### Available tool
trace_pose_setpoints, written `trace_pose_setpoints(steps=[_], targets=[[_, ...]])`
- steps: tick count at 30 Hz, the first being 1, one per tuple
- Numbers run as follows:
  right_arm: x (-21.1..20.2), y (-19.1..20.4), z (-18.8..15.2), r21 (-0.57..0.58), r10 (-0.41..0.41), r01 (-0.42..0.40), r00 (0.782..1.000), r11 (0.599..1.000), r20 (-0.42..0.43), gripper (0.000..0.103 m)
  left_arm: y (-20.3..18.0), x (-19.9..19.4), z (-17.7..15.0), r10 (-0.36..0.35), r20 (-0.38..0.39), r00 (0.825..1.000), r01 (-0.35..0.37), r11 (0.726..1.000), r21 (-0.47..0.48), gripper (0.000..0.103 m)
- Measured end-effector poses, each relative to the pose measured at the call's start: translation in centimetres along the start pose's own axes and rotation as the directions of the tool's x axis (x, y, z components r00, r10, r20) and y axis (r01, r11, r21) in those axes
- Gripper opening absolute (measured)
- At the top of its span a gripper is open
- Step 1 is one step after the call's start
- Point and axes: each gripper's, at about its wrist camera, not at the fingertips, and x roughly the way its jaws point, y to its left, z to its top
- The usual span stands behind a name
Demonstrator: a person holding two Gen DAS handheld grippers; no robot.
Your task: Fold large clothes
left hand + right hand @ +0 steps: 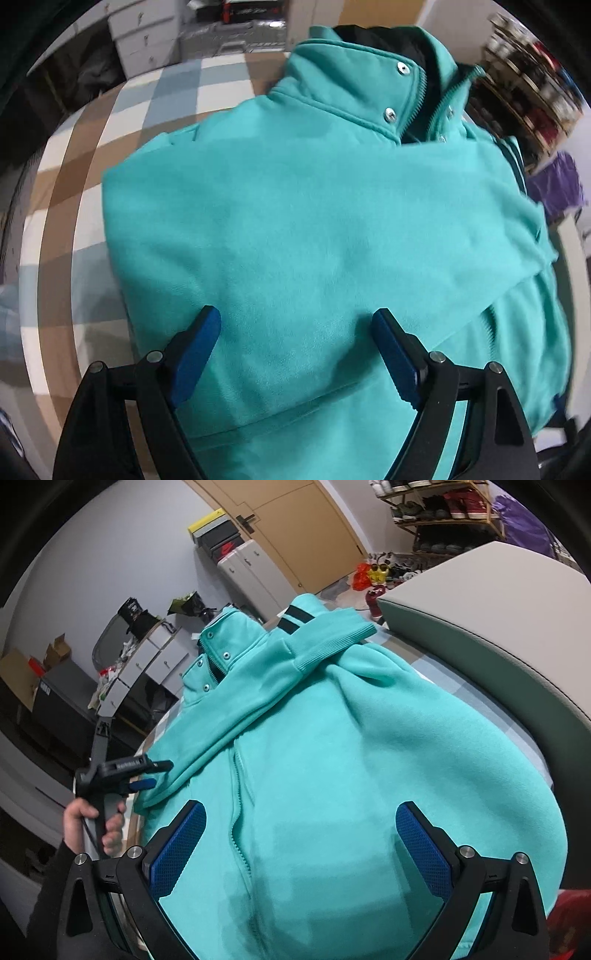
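A teal jacket [295, 221] lies front-up on a checked cover [74, 192], its snap collar [354, 92] with black lining at the far end. One sleeve [258, 698] is folded slantwise across the chest, and its ribbed cuff [332, 635] lies by two dark stripes. The zip [240, 812] runs down the front. My left gripper [295, 315] hangs open over the folded sleeve with no cloth pinched. In the right wrist view the left gripper [160, 774] sits at the sleeve's lower edge, held by a hand [81, 816]. My right gripper [301, 808] is open above the jacket's lower front.
A grey padded edge [480, 627] runs along the right side of the cover. Beyond stand a shoe rack [443, 506], white drawers [255, 572], a wooden door [295, 517] and a cluttered desk [140, 657]. A purple cloth [554, 184] hangs at the right.
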Motion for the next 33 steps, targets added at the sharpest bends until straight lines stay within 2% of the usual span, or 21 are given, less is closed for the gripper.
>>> trace_pose_setpoints(steps=[2, 4, 5, 7, 9, 11, 12, 13, 15, 16, 17, 19, 21, 25, 27, 28, 29, 32, 33], targets=[[0.0, 0.0, -0.1, -0.004, -0.003, 0.003, 1.000, 1.000, -0.006, 0.103, -0.7, 0.5, -0.1, 0.031, -0.004, 1.000, -0.031, 0.999, 0.011, 0.081], [0.0, -0.1, -0.4, 0.005, -0.002, 0.002, 1.000, 1.000, -0.014, 0.103, -0.6, 0.2, 0.8, 0.002, -0.018, 1.000, -0.002, 1.000, -0.006, 0.081], [0.0, -0.2, -0.5, 0.013, 0.002, -0.001, 1.000, 1.000, -0.018, 0.103, -0.2, -0.7, 1.3, -0.038, 0.007, 0.999, 0.038, 0.999, -0.018, 0.081], [-0.1, -0.4, -0.6, 0.035, 0.016, -0.015, 1.000, 0.999, -0.026, 0.103, -0.4, -2.0, 3.5, -0.051, 0.073, 0.996, 0.054, 0.998, -0.042, 0.081], [0.1, -0.2, -0.6, 0.031, 0.024, -0.023, 0.999, 0.999, -0.032, 0.103, 0.7, -3.3, 5.9, -0.043, 0.128, 0.991, 0.052, 0.996, -0.067, 0.081], [0.3, 0.2, -0.6, 0.002, 0.031, -0.031, 0.999, 1.000, -0.044, 0.103, 0.9, -3.0, 9.0, -0.005, 0.154, 0.988, 0.022, 0.994, -0.111, 0.081], [0.4, 0.4, -0.7, -0.008, 0.035, -0.035, 0.998, 0.999, -0.052, 0.103, 2.6, -3.9, 9.6, 0.001, 0.162, 0.987, 0.020, 0.991, -0.133, 0.081], [0.6, 0.6, -0.7, -0.015, 0.039, -0.040, 0.997, 0.999, -0.061, 0.103, 2.5, -3.2, 11.7, 0.002, 0.166, 0.986, 0.026, 0.986, -0.164, 0.081], [0.9, 0.6, -0.6, -0.024, 0.049, -0.051, 0.996, 0.998, -0.079, 0.103, 4.3, -3.3, 13.5, -0.019, 0.170, 0.985, 0.054, 0.978, -0.200, 0.081], [1.0, 0.7, -0.6, -0.030, 0.052, -0.055, 0.995, 0.998, -0.083, 0.103, 4.0, -2.0, 15.4, -0.029, 0.166, 0.986, 0.066, 0.973, -0.220, 0.081], [1.1, 0.7, -0.4, -0.037, 0.052, -0.056, 0.995, 0.998, -0.087, 0.103, 5.3, -2.9, 14.7, -0.035, 0.162, 0.986, 0.072, 0.971, -0.228, 0.081], [1.5, 0.6, -0.3, -0.043, 0.054, -0.058, 0.994, 0.997, -0.098, 0.103, 6.6, -2.0, 16.4, -0.016, 0.142, 0.990, 0.051, 0.968, -0.246, 0.081], [1.9, 0.5, -0.2, -0.048, 0.053, -0.060, 0.991, 0.997, -0.120, 0.103, 5.6, -0.2, 18.2, -0.021, 0.132, 0.991, 0.054, 0.966, -0.254, 0.081], [2.6, -0.1, 0.1, -0.046, 0.052, -0.060, 0.986, 0.997, -0.155, 0.103, 7.1, 1.9, 20.3, -0.070, 0.108, 0.992, 0.096, 0.961, -0.257, 0.081], [2.5, -0.7, 0.2, -0.032, 0.056, -0.061, 0.986, 0.998, -0.156, 0.103, 8.4, 1.0, 19.6, -0.070, 0.065, 0.995, 0.086, 0.955, -0.283, 0.066], [2.5, -0.8, 0.3, -0.023, 0.057, -0.061, 0.986, 0.998, -0.157, 0.103, 8.9, 2.4, 19.3, -0.088, 0.052, 0.995, 0.100, 0.951, -0.292, 0.049], [2.6, -1.0, 0.3, -0.013, 0.061, -0.063, 0.985, 0.998, -0.159, 0.103, 9.2, 2.2, 18.8, -0.096, 0.048, 0.994, 0.106, 0.951, -0.290, 0.038], [2.3, -1.3, 0.3, 0.003, 0.075, -0.076, 0.985, 0.997, -0.158, 0.103, 9.8, 1.2, 17.7, -0.081, 0.069, 0.994, 0.098, 0.952, -0.292, 0.015], [2.1, -1.2, 0.2, -0.002, 0.079, -0.080, 0.985, 0.997, -0.154, 0.103, 9.6, 0.4, 17.2, -0.070, 0.086, 0.994, 0.091, 0.955, -0.281, 0.013]])
